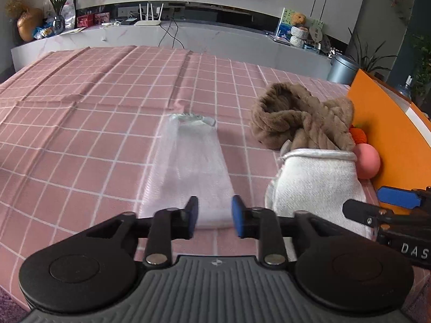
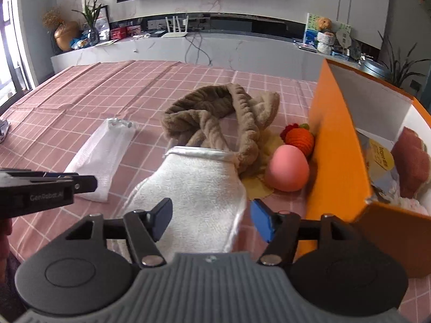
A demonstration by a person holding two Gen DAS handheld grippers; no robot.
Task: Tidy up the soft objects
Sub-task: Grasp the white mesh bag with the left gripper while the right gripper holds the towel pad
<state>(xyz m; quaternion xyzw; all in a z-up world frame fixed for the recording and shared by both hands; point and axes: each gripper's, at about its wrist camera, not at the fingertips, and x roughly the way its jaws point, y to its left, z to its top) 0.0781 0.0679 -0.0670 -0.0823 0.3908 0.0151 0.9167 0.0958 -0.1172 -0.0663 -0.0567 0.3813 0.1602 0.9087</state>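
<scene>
Standing at three o'clock on the pink checked cloth (image 2: pixel 107 88), the orange box (image 2: pixel 336 145) already holds soft things. At centre, the white mitt (image 2: pixel 194 188) lies between the wide-open right gripper (image 2: pixel 211 219), likely the next pick. At nine o'clock, the mesh pouch (image 1: pixel 191 167) lies just beyond the left gripper (image 1: pixel 215 215), parted and empty.

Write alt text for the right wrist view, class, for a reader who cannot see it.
The open right gripper hovers over a white towel mitt on a pink checked cloth. Beyond lie a brown plush headband, a pink egg-shaped toy, a mesh pouch, and an orange box at right.

Both wrist views face forward, low, close — sharing the white mitt (image 1: pixel 315 185) (image 2: pixel 194 196).
</scene>
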